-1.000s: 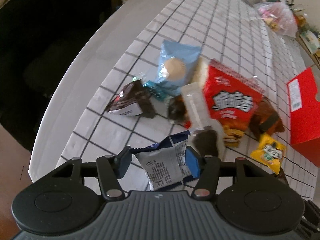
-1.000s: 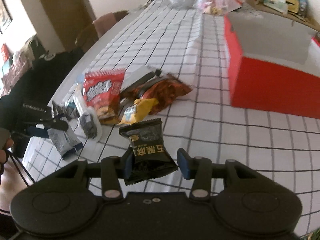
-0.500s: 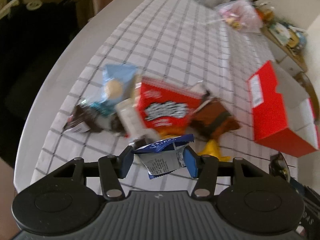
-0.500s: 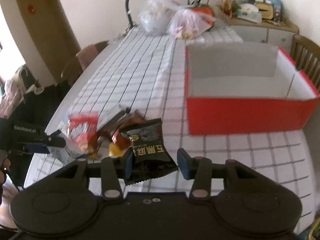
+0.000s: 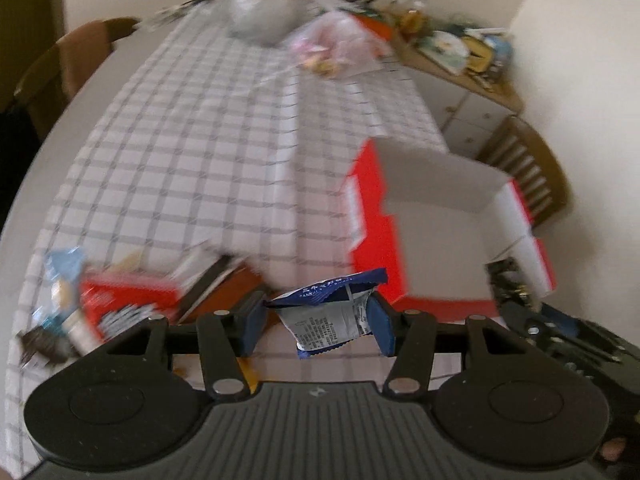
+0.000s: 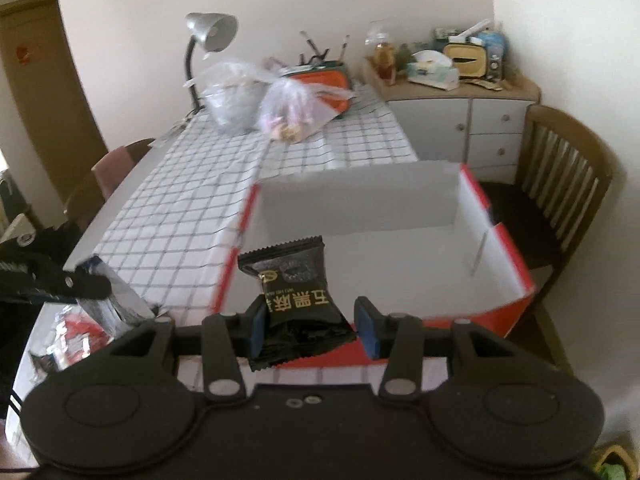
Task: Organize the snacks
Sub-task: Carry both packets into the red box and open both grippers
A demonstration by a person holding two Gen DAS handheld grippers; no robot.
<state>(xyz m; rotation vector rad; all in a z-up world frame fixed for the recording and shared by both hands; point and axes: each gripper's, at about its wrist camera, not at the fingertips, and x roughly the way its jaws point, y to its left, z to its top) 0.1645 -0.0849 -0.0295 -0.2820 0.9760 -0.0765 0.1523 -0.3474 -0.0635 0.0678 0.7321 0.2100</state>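
Note:
My left gripper (image 5: 318, 322) is shut on a blue and silver snack packet (image 5: 326, 314) and holds it above the table, just left of the open red box (image 5: 376, 240). My right gripper (image 6: 311, 326) is shut on a black snack packet (image 6: 294, 292) and holds it over the near wall of the red box (image 6: 516, 256), whose white inside shows nothing in it. The left gripper with its packet (image 6: 108, 300) shows at the left of the right wrist view. A pile of loose snacks (image 5: 120, 296) lies at the table's near left.
The table has a checked cloth (image 5: 192, 152). Two clear plastic bags (image 6: 280, 108), a desk lamp (image 6: 208, 36) and an orange case stand at its far end. A wooden chair (image 6: 568, 184) and a cluttered sideboard (image 6: 452, 92) stand to the right of the box.
Both grippers have risen and swung from the snack pile toward the red box, each still holding its packet. The box's open top now faces the right wrist camera.

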